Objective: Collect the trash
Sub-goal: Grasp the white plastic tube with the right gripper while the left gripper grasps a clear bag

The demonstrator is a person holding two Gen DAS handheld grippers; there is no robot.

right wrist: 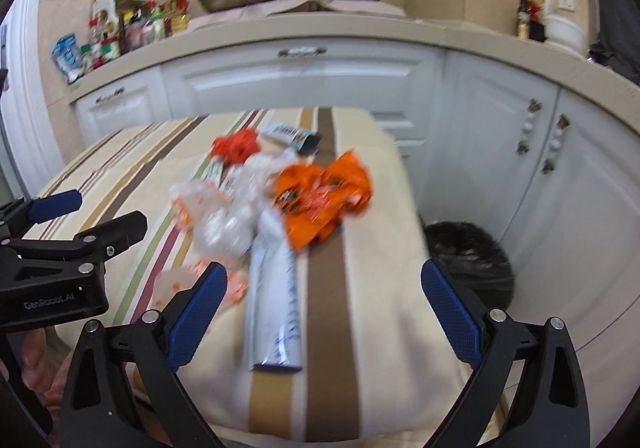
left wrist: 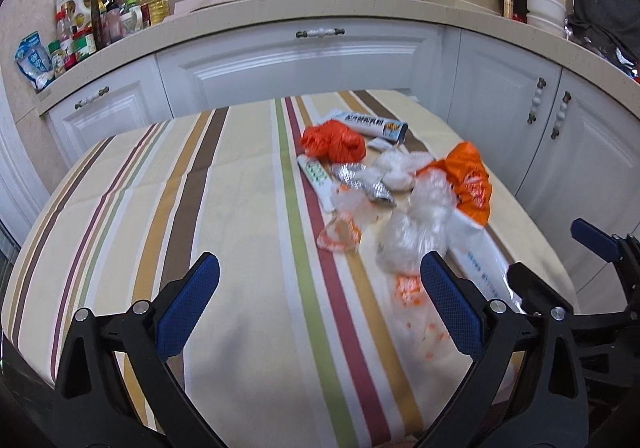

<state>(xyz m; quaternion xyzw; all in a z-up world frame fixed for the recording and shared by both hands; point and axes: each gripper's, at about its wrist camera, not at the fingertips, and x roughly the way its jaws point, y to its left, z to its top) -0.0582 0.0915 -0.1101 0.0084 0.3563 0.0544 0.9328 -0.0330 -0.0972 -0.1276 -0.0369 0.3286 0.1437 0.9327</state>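
Black-lined bin (right wrist: 472,260) beside table: right wrist view only.

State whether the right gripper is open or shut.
Open. The right gripper's blue fingers stand wide apart with nothing between them.

Bare striped tablecloth (left wrist: 200,207) lies free left of the heaped wrappers (left wrist: 400,187); cabinets (left wrist: 304,63) close behind.

crumpled wrappers (left wrist: 396,187) heaped on tablecloth (left wrist: 224,207)
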